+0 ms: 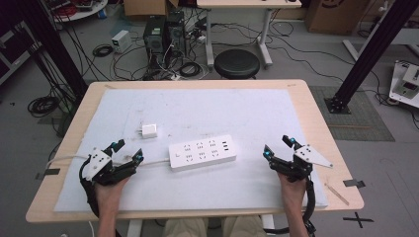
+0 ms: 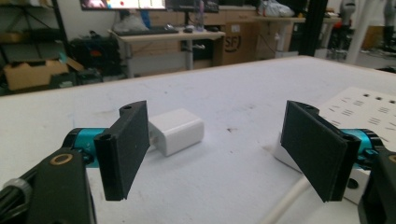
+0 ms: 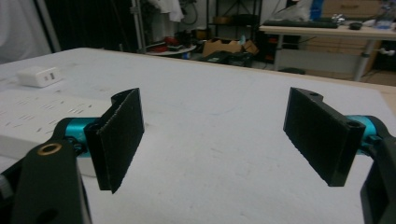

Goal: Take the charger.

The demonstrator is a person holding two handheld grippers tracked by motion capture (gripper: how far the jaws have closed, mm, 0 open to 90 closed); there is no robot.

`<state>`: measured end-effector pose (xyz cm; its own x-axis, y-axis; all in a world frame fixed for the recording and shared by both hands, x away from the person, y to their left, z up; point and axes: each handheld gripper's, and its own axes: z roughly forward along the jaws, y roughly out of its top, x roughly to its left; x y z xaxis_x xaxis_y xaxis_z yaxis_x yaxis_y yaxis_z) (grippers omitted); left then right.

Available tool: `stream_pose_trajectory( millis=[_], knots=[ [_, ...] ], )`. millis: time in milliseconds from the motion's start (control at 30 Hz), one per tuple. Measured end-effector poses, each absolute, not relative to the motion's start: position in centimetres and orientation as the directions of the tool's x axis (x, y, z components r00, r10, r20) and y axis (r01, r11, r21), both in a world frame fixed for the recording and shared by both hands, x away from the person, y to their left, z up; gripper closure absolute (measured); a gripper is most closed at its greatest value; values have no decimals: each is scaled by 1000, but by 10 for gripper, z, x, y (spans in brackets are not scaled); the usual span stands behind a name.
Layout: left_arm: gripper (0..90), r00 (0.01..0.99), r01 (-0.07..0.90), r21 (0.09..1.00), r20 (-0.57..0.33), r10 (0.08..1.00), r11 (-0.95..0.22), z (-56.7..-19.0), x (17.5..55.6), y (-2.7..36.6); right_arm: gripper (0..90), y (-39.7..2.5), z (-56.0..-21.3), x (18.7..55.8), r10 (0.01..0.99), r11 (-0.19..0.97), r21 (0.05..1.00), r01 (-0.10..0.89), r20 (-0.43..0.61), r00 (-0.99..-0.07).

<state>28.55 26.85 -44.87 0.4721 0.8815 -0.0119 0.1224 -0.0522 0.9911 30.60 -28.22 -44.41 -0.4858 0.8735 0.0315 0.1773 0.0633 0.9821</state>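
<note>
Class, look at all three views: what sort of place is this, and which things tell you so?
Most likely a robotics or electronics lab: computer towers amid tangled floor cables, work desks with keyboards, and a padded table holding a power strip.

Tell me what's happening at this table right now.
A person sits at the table with a two-jaw gripper in each hand. The left gripper and the right gripper both rest open near the front edge, holding nothing. Between them lies a white power strip, its cord running toward the left gripper. A small white charger sits just beyond it, untouched. Nothing is plugged in yet.
</note>
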Motion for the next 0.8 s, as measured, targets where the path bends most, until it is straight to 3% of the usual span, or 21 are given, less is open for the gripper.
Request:
stream_pose_trajectory(
  millis=[200,567,800],
  knots=[
    [239,469,67,998,-21,883,-11,-441,281,273,208,-281,-445,307,860,63,979,191,44,-509],
    [238,461,79,996,-10,887,-30,-435,284,277,208,-282,-445,308,862,54,980,193,52,-505],
    [238,517,108,991,7,856,-73,-421,288,275,208,-282,-446,310,859,55,976,209,61,-509]
  ],
)
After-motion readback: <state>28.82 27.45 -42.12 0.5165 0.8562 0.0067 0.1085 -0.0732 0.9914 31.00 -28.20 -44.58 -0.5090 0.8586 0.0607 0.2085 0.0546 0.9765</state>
